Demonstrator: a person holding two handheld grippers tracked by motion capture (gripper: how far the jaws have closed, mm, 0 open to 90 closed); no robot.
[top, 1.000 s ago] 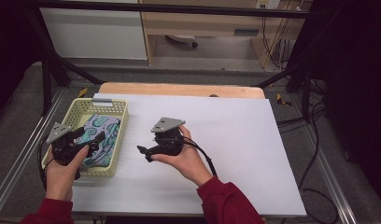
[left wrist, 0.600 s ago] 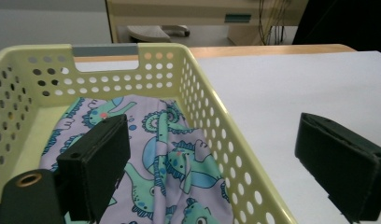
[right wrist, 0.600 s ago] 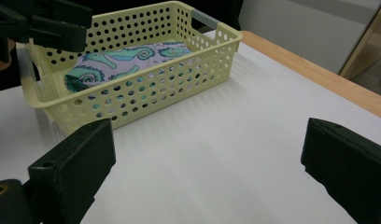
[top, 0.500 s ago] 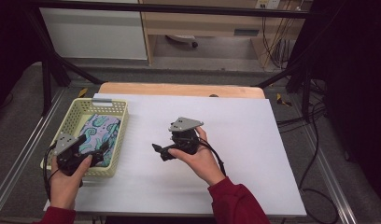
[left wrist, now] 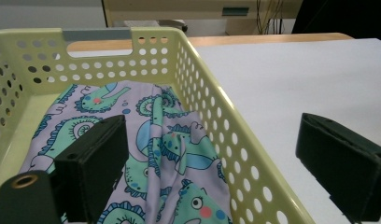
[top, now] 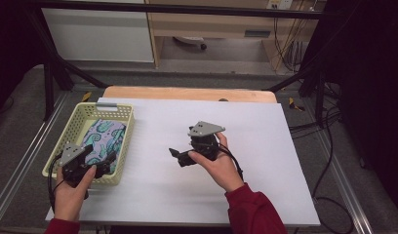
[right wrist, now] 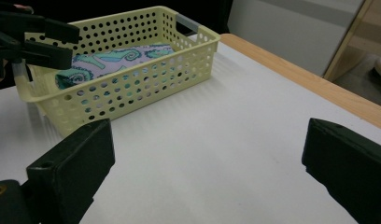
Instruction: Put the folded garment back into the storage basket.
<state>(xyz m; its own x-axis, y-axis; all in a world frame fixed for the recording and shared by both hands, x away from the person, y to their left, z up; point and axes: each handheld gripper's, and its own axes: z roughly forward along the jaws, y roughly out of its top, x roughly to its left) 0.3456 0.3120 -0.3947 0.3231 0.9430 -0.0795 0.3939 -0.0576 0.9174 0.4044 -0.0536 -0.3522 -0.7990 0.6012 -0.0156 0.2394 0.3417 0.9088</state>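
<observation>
Compared with the earlier high view pictures, the left gripper (top: 102, 163) is sitting lower in the frame, drawn back toward the near end of the yellow basket (top: 120, 146), where before it was reaching over the cloth. The right gripper (top: 178, 157) is lying farther right and slightly lower on the white tabletop (top: 265, 165), and the basket and cloth are resting where they were.

In the high view the basket is standing at the left of the frame on the tabletop, its long axis running from lower left to upper centre, with the grey-taped handle at its far end. The patterned cloth (top: 102, 139) is lying inside it, lilac with green and blue creatures, stretched along the same axis and bunched into a fold along the middle.

The left hand (top: 72, 192) is holding its gripper at the lower left. In the left gripper view the jaws are standing wide apart with nothing between them, one over the cloth (left wrist: 170, 154) and the other outside the basket wall (left wrist: 216, 116), above the bare tabletop (left wrist: 291, 79).

The right hand (top: 219, 168) is holding its gripper near the centre, pointing left toward the basket. In the right gripper view its jaws are likewise spread wide and empty, with the basket (right wrist: 146, 88) at upper left and the other gripper (right wrist: 37, 39) at its near corner.
</observation>
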